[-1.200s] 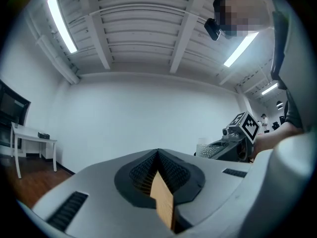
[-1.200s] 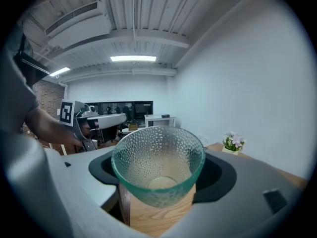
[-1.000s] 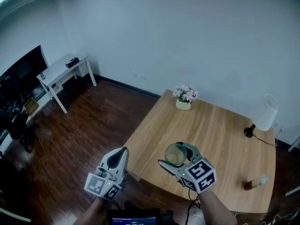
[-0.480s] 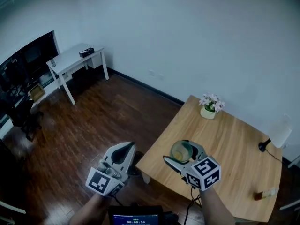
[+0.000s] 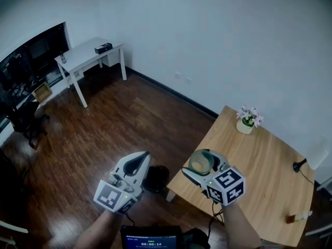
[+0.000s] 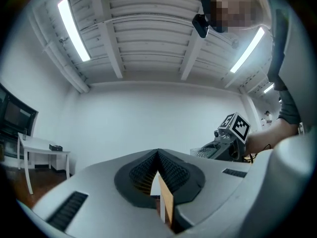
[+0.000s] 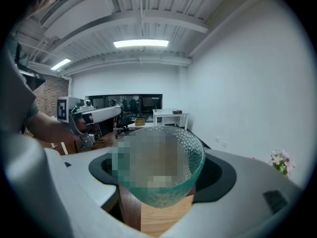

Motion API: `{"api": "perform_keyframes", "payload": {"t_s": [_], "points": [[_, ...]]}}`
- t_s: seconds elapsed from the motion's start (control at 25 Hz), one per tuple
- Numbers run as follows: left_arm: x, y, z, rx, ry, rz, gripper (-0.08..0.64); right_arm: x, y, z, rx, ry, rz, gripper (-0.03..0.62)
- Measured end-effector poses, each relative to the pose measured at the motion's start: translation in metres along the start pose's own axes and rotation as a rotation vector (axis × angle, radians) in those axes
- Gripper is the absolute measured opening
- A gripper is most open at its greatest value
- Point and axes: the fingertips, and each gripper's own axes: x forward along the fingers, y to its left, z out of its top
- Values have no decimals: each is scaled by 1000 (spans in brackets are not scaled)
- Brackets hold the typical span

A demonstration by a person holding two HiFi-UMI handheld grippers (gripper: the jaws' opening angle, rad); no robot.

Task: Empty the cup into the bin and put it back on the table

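Observation:
A greenish dimpled glass cup [image 5: 199,163] stands upright between the jaws of my right gripper [image 5: 203,156], which is shut on it. The cup hangs over the near-left corner of the wooden table [image 5: 254,160]. In the right gripper view the cup [image 7: 194,155] fills the middle, and its inside is partly hidden by a mosaic patch. A dark bin [image 5: 156,177] sits on the floor beside that table corner. My left gripper [image 5: 137,163] hovers over the floor just left of the bin, jaws together and holding nothing.
On the table stand a small flower pot [image 5: 248,122], a lamp [image 5: 313,157] and a lying bottle [image 5: 299,217]. A white desk [image 5: 89,57] stands far left by the wall, with monitors [image 5: 31,53] and a chair [image 5: 25,122]. Dark wooden floor lies between.
Both grippers and the head view have shifted left, away from the table's middle. The cup now hangs over the table's corner, and the bin has come into view.

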Motion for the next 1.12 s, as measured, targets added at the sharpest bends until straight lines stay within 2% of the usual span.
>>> {"api": "perform_keyframes", "payload": {"t_s": [0.24, 0.36, 0.68, 0.84, 0.96, 1.12], "points": [[0, 29, 0, -22, -22, 34, 0, 35, 4, 19, -37, 40, 40, 405], [5, 35, -10, -33, -1, 33, 0, 51, -2, 25, -61, 57, 65, 405], [27, 53, -4, 32, -20, 72, 0, 90, -19, 28, -120, 96, 146, 406], [42, 61, -9, 19, 1, 93, 0, 103, -30, 36, -143, 86, 181, 405], [48, 65, -9, 52, 0, 105, 0, 109, -37, 38, -170, 97, 191, 405], [52, 76, -17, 52, 34, 117, 0, 121, -46, 41, -215, 107, 166, 405]]}}
